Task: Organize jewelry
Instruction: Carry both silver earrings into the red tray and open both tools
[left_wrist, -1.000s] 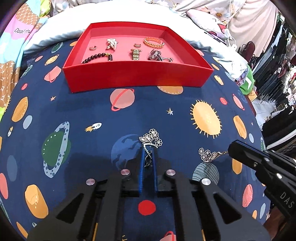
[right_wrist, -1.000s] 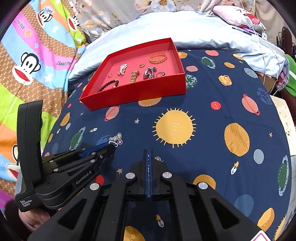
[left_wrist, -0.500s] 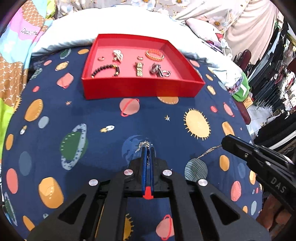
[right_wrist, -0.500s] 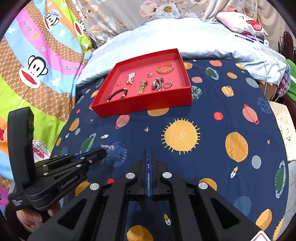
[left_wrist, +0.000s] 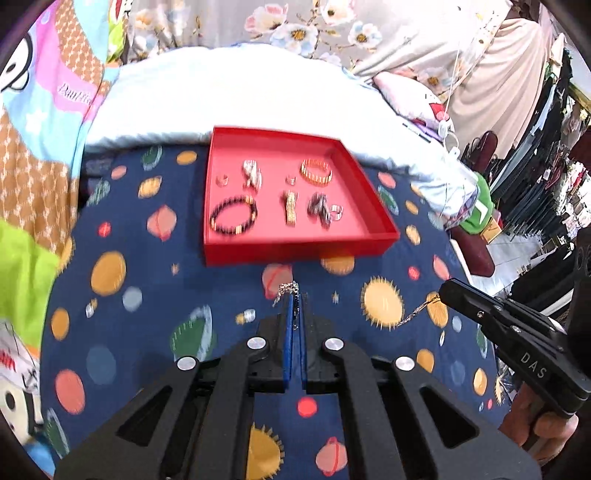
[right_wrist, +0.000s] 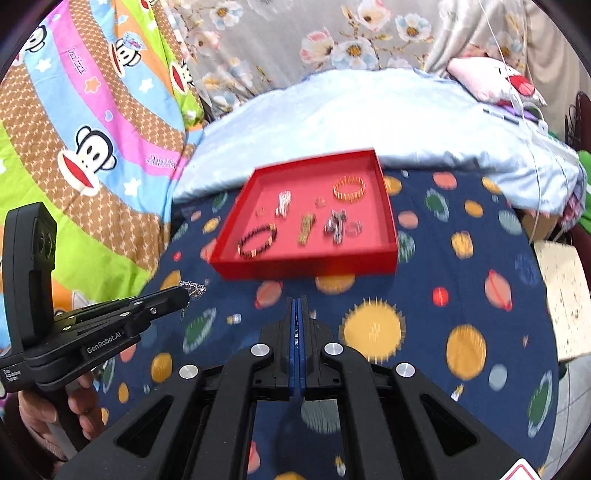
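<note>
Silver chain (left_wrist: 286, 290) is strung between both tools: left hand-held gripper (left_wrist: 295, 295) is clamped tight on one end, w/ the flower-link bunch poking out at its tips, and right hand-held gripper (left_wrist: 443, 291) is also closed, pinching the other end, where a short run of links (left_wrist: 415, 312) trails off toward 8 o'clock from its tip. In the right wrist view its own pads are pressed flat together; chain there is too thin to make out. So the chain's long axis runs roughly 9-to-3 across the bed, clear of the planet-print sheet (left_wrist: 147, 295). Red tray (left_wrist: 295, 251) lies at 12 o'clock from both tips, its near wall close ahead of the left one, so left hand is nearer. Judging from that, next move is fwd over the near wall, keeping the span crosswise. Free floor in the tray looks to be the front strip, just nearer than the bead bracelet (left_wrist: 233, 219) and gold strap (left_wrist: 291, 208).
</note>
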